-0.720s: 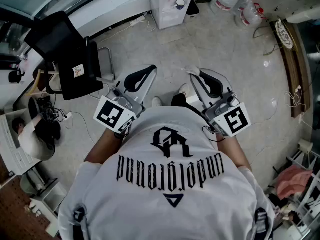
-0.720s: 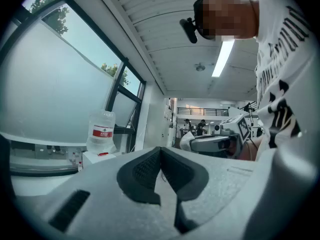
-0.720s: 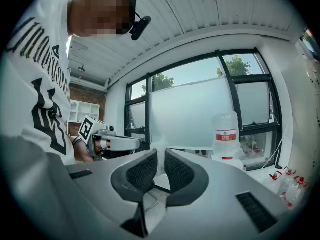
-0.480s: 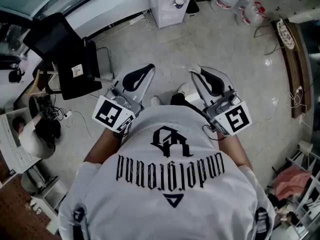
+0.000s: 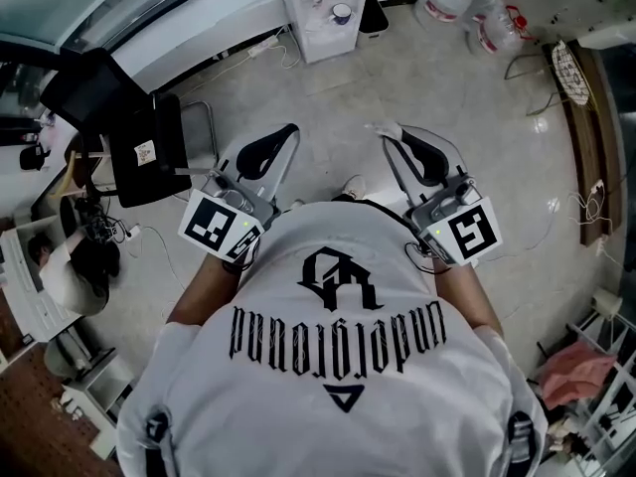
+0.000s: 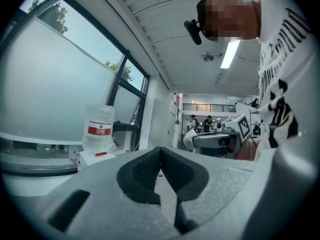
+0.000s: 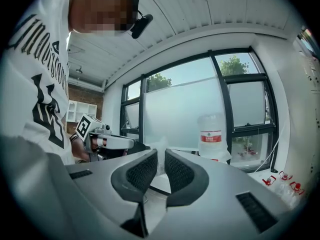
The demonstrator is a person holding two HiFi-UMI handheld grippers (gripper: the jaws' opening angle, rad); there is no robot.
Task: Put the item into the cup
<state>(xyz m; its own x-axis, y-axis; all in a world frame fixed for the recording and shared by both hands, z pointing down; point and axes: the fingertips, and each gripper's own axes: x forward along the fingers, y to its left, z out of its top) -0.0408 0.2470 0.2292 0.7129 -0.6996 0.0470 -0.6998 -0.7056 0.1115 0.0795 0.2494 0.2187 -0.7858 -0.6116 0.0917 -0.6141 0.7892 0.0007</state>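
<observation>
Cup and item cannot be picked out in any view. Left gripper (image 6: 160,151), held near the person's waist, has its jaw tips pressed together on nothing. Right gripper (image 7: 161,156), level with it on the right, has its jaws a narrow slit apart, empty. Farther off, a water bottle (image 6: 98,126) stands on a white cabinet (image 6: 92,159); a black chair (image 5: 139,152) stands to the left.
</observation>
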